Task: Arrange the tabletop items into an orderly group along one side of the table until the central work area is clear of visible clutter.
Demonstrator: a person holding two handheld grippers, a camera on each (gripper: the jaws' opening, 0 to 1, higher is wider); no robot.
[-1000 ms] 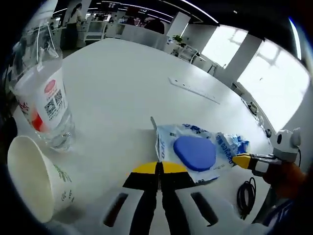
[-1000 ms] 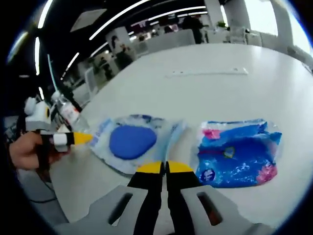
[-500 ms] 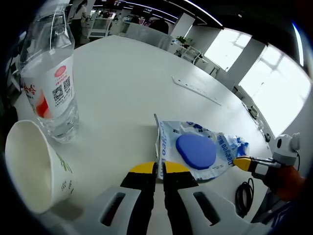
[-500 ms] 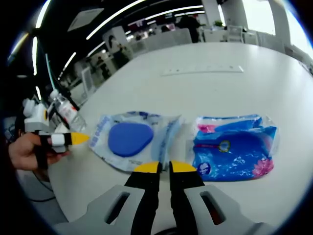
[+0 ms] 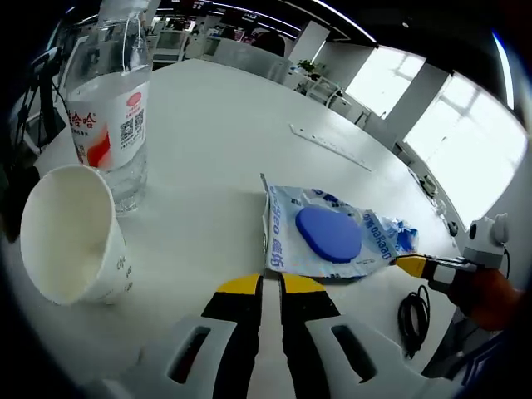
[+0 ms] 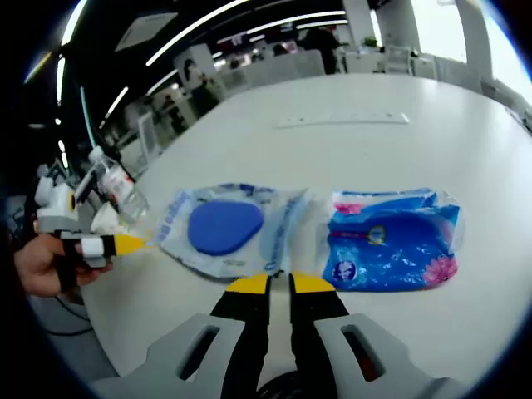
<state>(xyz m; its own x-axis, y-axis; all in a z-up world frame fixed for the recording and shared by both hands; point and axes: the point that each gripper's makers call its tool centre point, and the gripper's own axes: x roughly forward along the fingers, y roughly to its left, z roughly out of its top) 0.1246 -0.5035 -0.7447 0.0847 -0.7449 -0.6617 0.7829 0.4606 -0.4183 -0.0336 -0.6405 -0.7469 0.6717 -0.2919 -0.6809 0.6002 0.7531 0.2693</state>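
Two handheld grippers hover over a white table (image 5: 216,141) w/ clutter half-grouped. Wipes pack w/ blue oval lid (image 5: 328,237) lies flat near the table's near edge, just ahead of the left gripper (image 5: 271,287); a second, blue wipes pack (image 6: 391,241) lies just beside it, a narrow gap between them. Water bottle (image 5: 112,108) stands upright toward the left edge, paper cup (image 5: 71,237) on its side just beside it.

Both packs look soft, light, crinkly and prob. slippery film: best pinched at a sealed edge or corner, not the lid. Bottle is clear, thin-walled, part-filled, likely to dent; take it mid-body. Cup is light, crushable, apt to roll.

Left gripper's jaws sit nearly together, empty. Right gripper (image 6: 279,285) likewise, tips slightly apart, gripping nothing.

Vs. a second ago: both jaw pairs have parted a touch from fully closed; both cameras have pulled back a little, items themselves unmoved.
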